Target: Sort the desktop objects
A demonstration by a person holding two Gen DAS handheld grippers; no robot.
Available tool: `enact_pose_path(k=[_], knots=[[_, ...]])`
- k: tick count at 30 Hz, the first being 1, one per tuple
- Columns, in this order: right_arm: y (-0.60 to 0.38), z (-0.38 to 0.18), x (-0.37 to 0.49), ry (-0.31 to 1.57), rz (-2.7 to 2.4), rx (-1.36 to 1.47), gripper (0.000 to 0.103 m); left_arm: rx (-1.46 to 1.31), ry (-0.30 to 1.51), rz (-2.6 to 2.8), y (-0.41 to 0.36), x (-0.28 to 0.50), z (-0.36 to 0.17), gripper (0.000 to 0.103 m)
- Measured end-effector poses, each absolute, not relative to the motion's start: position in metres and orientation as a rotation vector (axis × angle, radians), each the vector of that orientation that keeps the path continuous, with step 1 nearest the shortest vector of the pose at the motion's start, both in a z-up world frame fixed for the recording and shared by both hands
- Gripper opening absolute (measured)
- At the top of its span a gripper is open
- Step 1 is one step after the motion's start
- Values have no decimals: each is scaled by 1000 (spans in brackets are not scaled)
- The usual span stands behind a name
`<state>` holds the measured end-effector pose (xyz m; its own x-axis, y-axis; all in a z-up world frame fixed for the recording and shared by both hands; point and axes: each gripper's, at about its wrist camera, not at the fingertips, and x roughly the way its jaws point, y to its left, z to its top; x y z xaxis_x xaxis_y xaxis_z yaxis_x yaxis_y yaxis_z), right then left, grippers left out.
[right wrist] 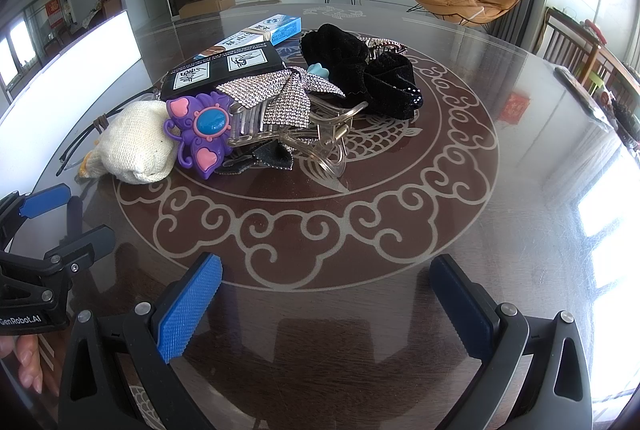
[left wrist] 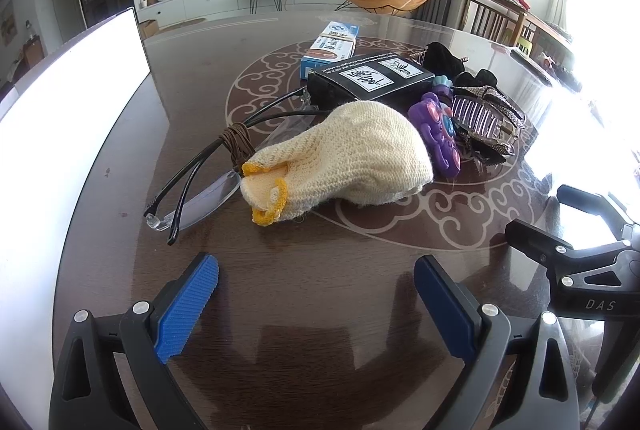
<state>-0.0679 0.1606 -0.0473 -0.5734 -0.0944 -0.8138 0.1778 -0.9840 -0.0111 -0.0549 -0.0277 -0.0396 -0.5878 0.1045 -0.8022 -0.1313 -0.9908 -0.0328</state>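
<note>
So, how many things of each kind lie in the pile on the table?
Boxes: 2, a black box and a blue box
Knit gloves: 1
Eyeglasses: 1
Purple toys: 1
Rhinestone hair claws: 1
Black scrunchies: 2
Total: 8, as far as visible

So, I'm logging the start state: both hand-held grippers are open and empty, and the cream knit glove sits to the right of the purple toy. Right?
Not quite. The cream knit glove sits to the left of the purple toy, as the right wrist view shows. Left hand-held gripper and right hand-held gripper are open and empty.
</note>
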Motion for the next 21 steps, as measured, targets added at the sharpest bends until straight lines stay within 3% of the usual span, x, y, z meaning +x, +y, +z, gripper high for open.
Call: enact_pose_path(k=[10,15,21], knots=[[161,-47,-68,137,-2654,1365,103,-1355,53,2698,-33,-43,-39,100],[161,-47,-68,137,-2655,1365,103,-1262,-46,2727,-66,-11,-29,100],[161,-47,-68,137,-2655,1364,103,-1241,17,2803,-90,-41,-10,100]])
